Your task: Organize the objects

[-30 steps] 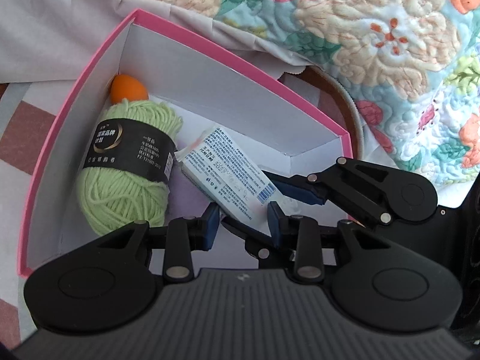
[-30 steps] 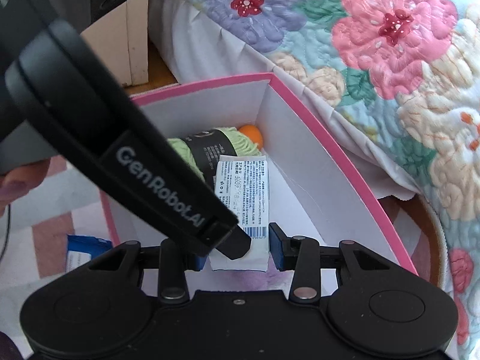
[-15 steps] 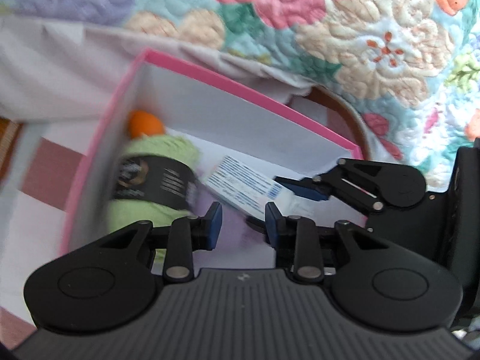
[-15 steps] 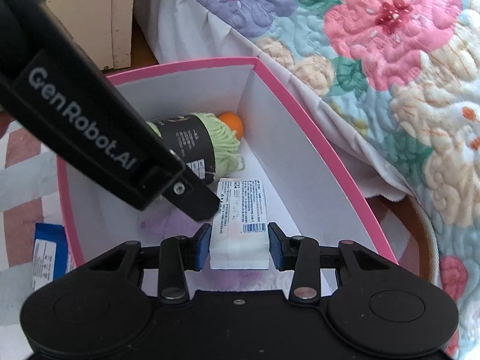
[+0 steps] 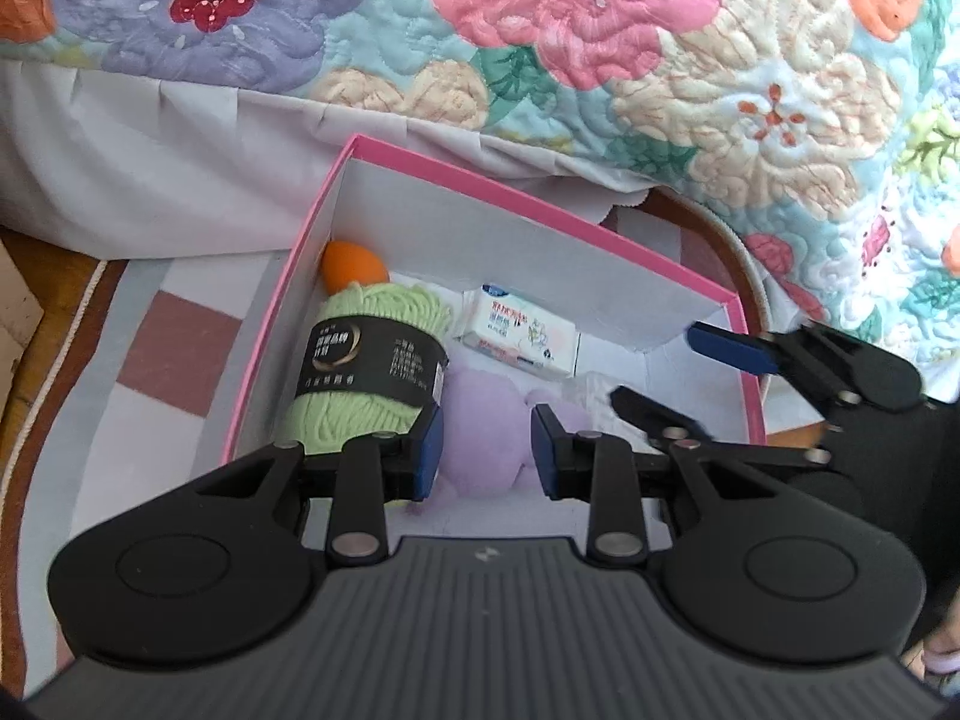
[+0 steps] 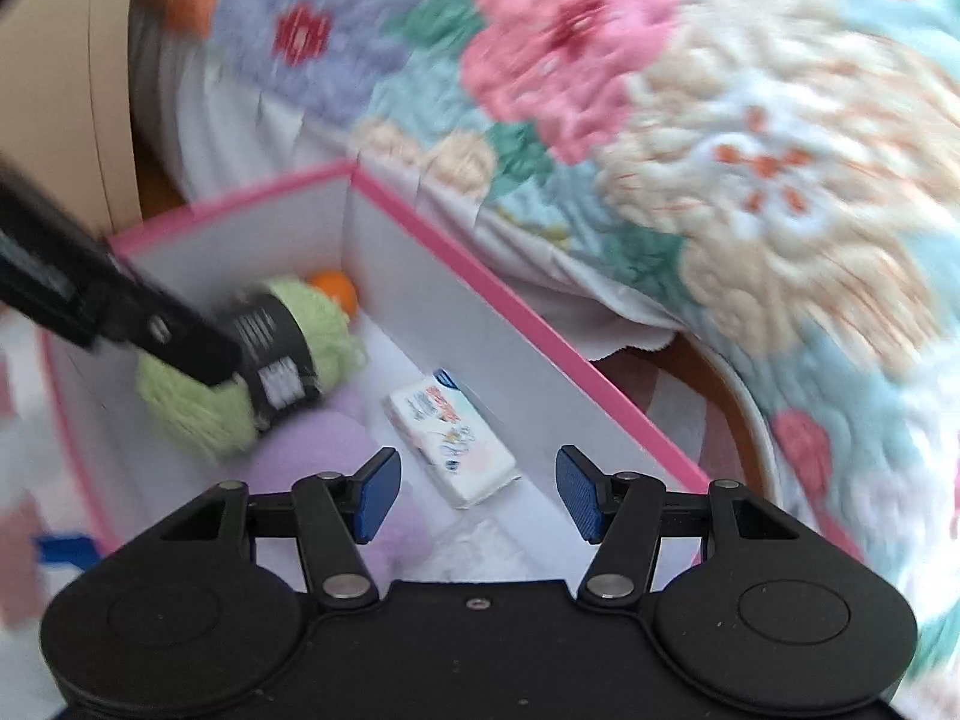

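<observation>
Yarn (image 5: 366, 372) with black label, print too small to read

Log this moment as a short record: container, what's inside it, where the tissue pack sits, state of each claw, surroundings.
container: pink box, open top, white inside
contents: green yarn ball, orange sponge, tissue pack, lilac soft item
tissue pack: lying on the box floor beside the far wall, free of both claws
left claw: narrow gap, nothing between the pads
right claw: jaws opening, nothing gripped
surroundings: floral quilt behind the box, checked rug beneath it
</observation>
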Action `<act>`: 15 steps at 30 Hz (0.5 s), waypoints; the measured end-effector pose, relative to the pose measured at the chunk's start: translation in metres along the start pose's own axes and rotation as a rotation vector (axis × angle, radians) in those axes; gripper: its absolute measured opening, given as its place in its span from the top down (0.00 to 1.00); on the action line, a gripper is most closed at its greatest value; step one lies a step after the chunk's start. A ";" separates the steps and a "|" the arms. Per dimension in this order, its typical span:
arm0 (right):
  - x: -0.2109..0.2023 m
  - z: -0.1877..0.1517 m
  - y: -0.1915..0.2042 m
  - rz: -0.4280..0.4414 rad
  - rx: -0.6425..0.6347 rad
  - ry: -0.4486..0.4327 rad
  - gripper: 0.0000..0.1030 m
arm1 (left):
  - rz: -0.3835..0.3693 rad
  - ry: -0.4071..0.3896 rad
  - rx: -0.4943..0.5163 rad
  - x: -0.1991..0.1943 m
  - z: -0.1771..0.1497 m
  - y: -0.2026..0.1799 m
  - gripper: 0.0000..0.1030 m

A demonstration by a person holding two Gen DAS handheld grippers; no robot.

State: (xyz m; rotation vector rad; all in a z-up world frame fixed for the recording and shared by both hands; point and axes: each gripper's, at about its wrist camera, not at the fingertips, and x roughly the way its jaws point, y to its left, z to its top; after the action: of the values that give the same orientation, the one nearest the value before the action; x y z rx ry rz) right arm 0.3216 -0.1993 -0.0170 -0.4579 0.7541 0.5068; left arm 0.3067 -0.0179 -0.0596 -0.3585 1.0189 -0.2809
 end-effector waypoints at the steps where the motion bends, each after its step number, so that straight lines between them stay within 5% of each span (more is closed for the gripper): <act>1: -0.009 -0.002 -0.003 0.022 0.045 -0.018 0.40 | 0.006 0.004 0.006 -0.002 -0.001 -0.001 0.71; 5: -0.034 -0.008 -0.007 0.109 0.168 -0.068 0.40 | 0.014 0.017 0.020 -0.016 -0.005 -0.004 0.68; 15: -0.087 -0.009 0.006 0.148 0.231 -0.067 0.37 | 0.045 0.064 0.103 -0.055 -0.010 -0.024 0.54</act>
State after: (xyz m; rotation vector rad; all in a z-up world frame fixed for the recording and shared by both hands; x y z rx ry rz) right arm 0.2591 -0.2225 0.0395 -0.1700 0.7750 0.5628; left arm 0.2695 -0.0192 -0.0115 -0.2343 1.0698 -0.3040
